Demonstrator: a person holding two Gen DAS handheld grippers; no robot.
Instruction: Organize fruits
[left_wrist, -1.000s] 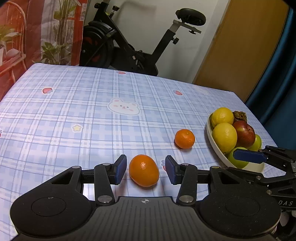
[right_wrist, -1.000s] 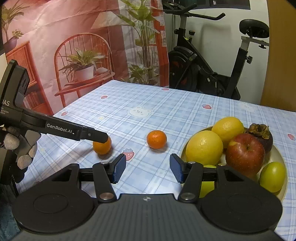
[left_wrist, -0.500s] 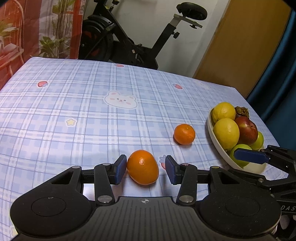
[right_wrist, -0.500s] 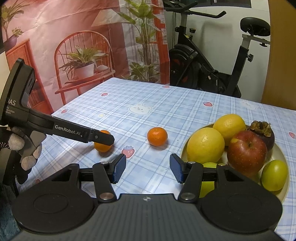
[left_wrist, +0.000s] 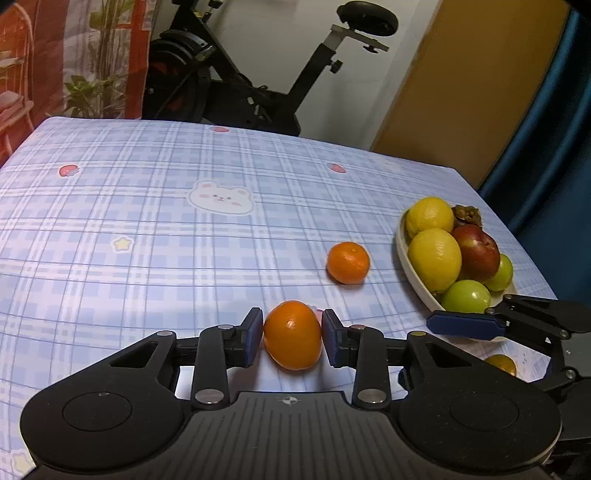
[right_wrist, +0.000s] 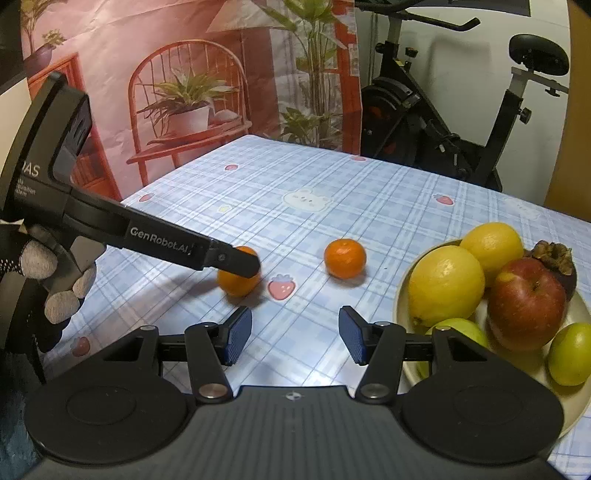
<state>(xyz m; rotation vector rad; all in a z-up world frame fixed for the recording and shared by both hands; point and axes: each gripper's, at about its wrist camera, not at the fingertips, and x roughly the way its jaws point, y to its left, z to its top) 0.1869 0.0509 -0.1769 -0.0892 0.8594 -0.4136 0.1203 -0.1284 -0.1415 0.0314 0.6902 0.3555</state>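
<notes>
An orange (left_wrist: 291, 334) lies on the blue plaid tablecloth, and my left gripper (left_wrist: 291, 328) is closing on it, with both blue pads pressed against its sides. From the right wrist view the same orange (right_wrist: 236, 284) sits half hidden behind the left gripper's finger (right_wrist: 236, 264). A second, smaller orange (left_wrist: 348, 262) (right_wrist: 344, 257) rests free on the cloth between it and the white fruit bowl (left_wrist: 406, 266) (right_wrist: 400, 295). My right gripper (right_wrist: 295, 332) hovers open over bare cloth beside the bowl, with nothing between its fingers.
The bowl holds two lemons (right_wrist: 445, 284), a red apple (right_wrist: 526, 302), green fruits (right_wrist: 569, 354) and a dark mangosteen (right_wrist: 557, 262). An exercise bike (left_wrist: 258, 85) stands behind the table. A gloved hand (right_wrist: 55, 280) holds the left gripper. The table's right edge runs just past the bowl.
The left gripper's jaws have come together from either side of the orange until the pads touch it. The right gripper has barely shifted and kept the same width.
</notes>
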